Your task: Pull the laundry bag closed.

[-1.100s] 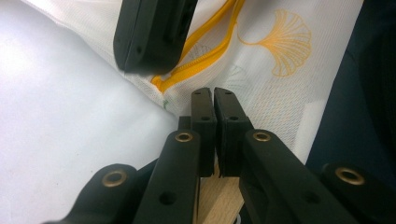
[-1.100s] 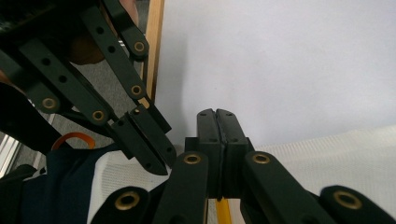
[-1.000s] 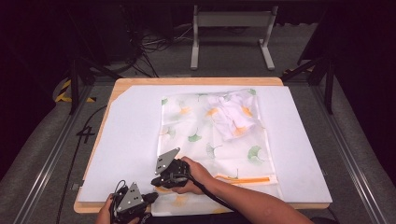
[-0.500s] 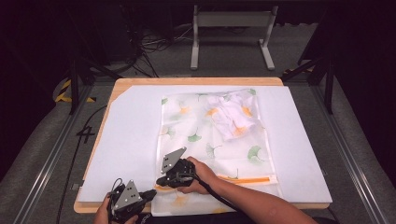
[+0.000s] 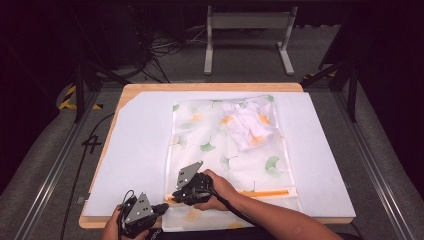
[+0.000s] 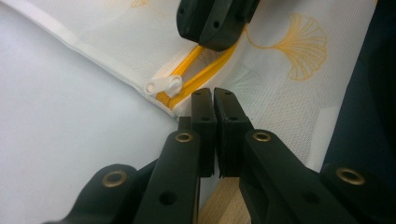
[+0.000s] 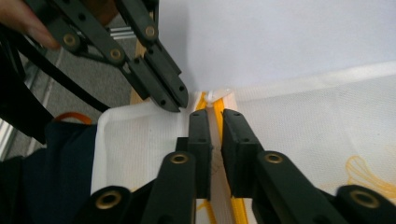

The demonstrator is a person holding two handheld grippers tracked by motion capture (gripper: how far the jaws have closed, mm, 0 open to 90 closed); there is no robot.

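step: closing the mesh laundry bag (image 5: 227,150) zipper at its near left corner | left claw (image 6: 214,100) clamped on bag hem | right claw (image 7: 212,116) just easing apart over yellow zipper (image 7: 219,140) | next: probably grip white pull tab (image 6: 163,86), draw along

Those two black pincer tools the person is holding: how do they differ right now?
The left gripper has its jaws shut tight, while the right gripper shows a narrow gap and has just been opening. The left gripper's tips sit at the mesh bag corner. The right gripper's jaws straddle the orange zipper. Both point at the zipper's end by the white pull tab.
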